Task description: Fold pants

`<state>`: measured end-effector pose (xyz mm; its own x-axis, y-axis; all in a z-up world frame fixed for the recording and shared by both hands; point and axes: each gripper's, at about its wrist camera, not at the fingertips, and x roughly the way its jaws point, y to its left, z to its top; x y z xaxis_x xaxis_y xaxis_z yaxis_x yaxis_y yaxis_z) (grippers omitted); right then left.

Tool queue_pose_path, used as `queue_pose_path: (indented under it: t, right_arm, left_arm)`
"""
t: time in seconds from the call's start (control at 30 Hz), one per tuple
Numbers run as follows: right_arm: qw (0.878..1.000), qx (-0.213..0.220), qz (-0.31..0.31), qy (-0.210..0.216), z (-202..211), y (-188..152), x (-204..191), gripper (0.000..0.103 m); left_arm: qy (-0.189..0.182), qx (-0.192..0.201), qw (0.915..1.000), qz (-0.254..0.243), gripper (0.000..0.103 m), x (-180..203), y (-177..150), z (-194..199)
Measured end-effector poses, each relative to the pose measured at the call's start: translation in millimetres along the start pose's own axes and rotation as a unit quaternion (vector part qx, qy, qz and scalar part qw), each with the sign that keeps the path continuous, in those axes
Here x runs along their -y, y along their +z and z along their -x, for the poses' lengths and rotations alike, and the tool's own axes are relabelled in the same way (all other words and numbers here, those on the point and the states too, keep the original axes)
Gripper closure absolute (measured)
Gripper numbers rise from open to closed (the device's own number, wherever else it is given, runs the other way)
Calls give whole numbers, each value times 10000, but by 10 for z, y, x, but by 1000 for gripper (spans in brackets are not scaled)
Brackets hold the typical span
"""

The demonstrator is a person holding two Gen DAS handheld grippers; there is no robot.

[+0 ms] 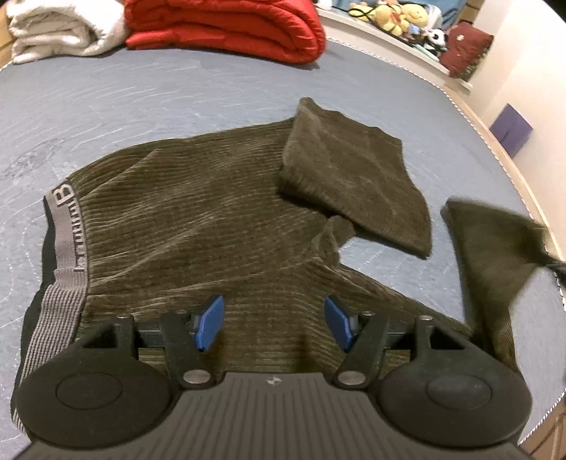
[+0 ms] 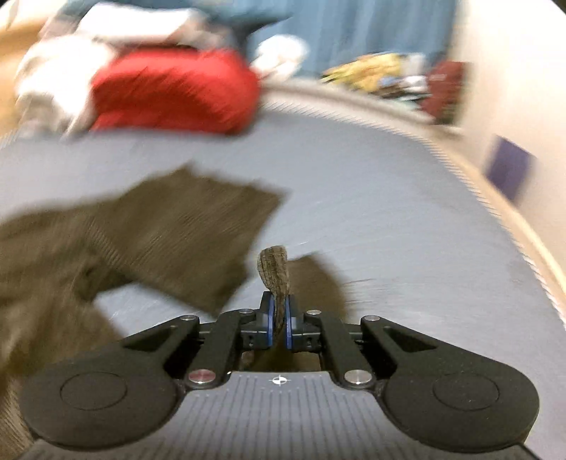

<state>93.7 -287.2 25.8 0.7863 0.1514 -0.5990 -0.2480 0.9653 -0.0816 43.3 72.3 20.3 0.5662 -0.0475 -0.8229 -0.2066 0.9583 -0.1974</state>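
Observation:
Olive-brown corduroy pants [image 1: 198, 226] lie on a grey-blue bed [image 1: 141, 102], grey waistband [image 1: 65, 247] at the left. One leg [image 1: 353, 180] is folded back on the bed. The other leg's end [image 1: 488, 254] is lifted at the right, blurred. My left gripper [image 1: 274, 323] is open just above the seat of the pants, holding nothing. My right gripper [image 2: 279, 320] is shut on the hem of that lifted pant leg [image 2: 274, 272], which sticks up between its blue pads [image 2: 290, 325]. The right wrist view is motion-blurred; the rest of the pants [image 2: 159, 226] lies to its left.
A folded red duvet [image 1: 226, 24] and a white blanket [image 1: 60, 28] sit at the far end of the bed. Soft toys [image 1: 399, 16] and a dark red cushion [image 1: 467, 46] line a ledge at the back right. A purple box [image 1: 511, 129] stands beyond the bed's right edge.

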Motion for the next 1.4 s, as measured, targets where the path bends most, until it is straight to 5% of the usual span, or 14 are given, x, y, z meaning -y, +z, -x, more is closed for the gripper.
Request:
queue_pose_path:
  t: [0.13,0.23,0.3,0.4,0.5,0.6,0.67,0.73,0.83,0.93,1.07,1.2,1.4]
  right_arm:
    - [9914,390,-1060,-660,632,-192,897,97]
    - [9721,385,-1857,-1377,1019,-597,1548,97]
    - [9499,133,-2388,-2015,1166,-946,1932,97]
    - [8981,-704,-3318,-2800,1215,-1550,2469,97]
    - [8551,-1327,-4180,-2767,1122,-2049,2817,97]
    - [8349,-1330,-4497,-2882,1129,-2148,2892,95]
    - [8260,-1247,-4299,-3426,1181,-2025,2822,90]
    - [8294,-899,-4175,-3602,1235,-1852,2808,89]
    - [8717,-149,-3877,-2994,1157,-1614,2751,77]
    - [9021,42,-3789,-2064,822,-1428,2721,72]
    - [9264,-97,-3387,-1644,226,-1219,2783,58]
    - [9319,-364,-3004,-1999,-290,-1126,2945,46]
    - [9405,-957,-2648,-1902,-684,-1267,3110,48]
  left_arm:
    - [-30,29,9999,-98,35,65,-22,4]
    - [-16,-6,9999,-163,35,90,-41,-26]
    - [5,-22,9997,-252,35,112,-57,-50]
    - [35,-57,9993,-373,35,130,-85,-90]
    - [68,-119,9990,-420,35,128,-113,-135]
    - [74,-153,9991,-397,35,105,-121,-155]
    - [79,-145,9990,-405,35,101,-117,-152]
    - [96,-136,9990,-421,33,103,-106,-162]
    - [136,-132,9989,-430,29,94,-96,-188]
    - [190,-151,9987,-442,29,77,-97,-220]
    - [225,-146,9986,-458,29,37,-101,-230]
    - [327,-83,9982,-502,29,-39,-85,-218]
    - [426,-106,9984,-369,29,-213,-27,-246]
